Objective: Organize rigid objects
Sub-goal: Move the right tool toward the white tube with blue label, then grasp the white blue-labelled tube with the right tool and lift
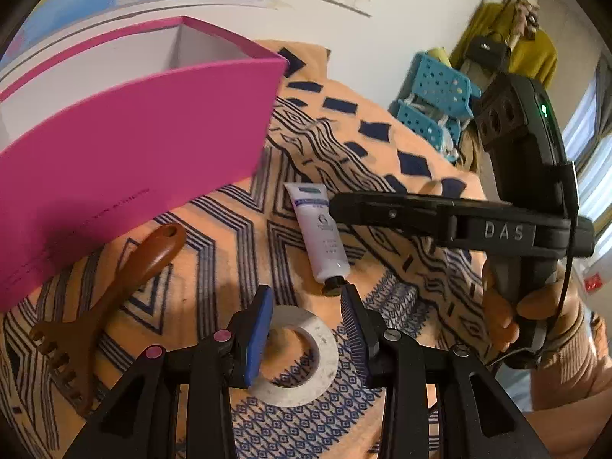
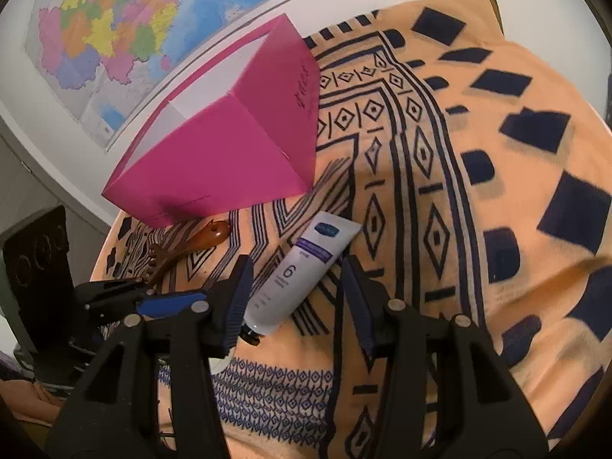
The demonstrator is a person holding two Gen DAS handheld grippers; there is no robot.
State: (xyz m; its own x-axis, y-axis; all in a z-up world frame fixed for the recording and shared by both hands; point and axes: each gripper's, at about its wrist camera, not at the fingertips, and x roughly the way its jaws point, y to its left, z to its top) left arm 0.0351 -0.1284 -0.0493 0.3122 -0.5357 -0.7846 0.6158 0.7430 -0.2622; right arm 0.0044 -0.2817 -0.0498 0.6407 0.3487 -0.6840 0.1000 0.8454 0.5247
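Note:
A white tape roll (image 1: 325,348) lies flat on the patterned cloth. My left gripper (image 1: 306,292) hangs just over it, open, one blue pad at each side of the roll and neither pressing. A white cream tube (image 1: 319,229) lies beyond it, black cap toward me. In the right wrist view that tube (image 2: 302,267) lies between the fingers of my right gripper (image 2: 296,264), which is open and apart from it. A brown comb-like rake (image 1: 126,279) rests to the left. The open pink box (image 1: 134,145) stands behind. The right gripper (image 1: 344,208) reaches in from the right, held by a hand.
An orange cloth with dark blue patterns (image 2: 497,153) covers the whole surface. Blue perforated crates (image 1: 436,95) and hanging yellow clothes (image 1: 531,49) stand at the far right. A map (image 2: 134,19) hangs on the wall behind the pink box (image 2: 229,153). The left gripper (image 2: 141,294) shows at the left.

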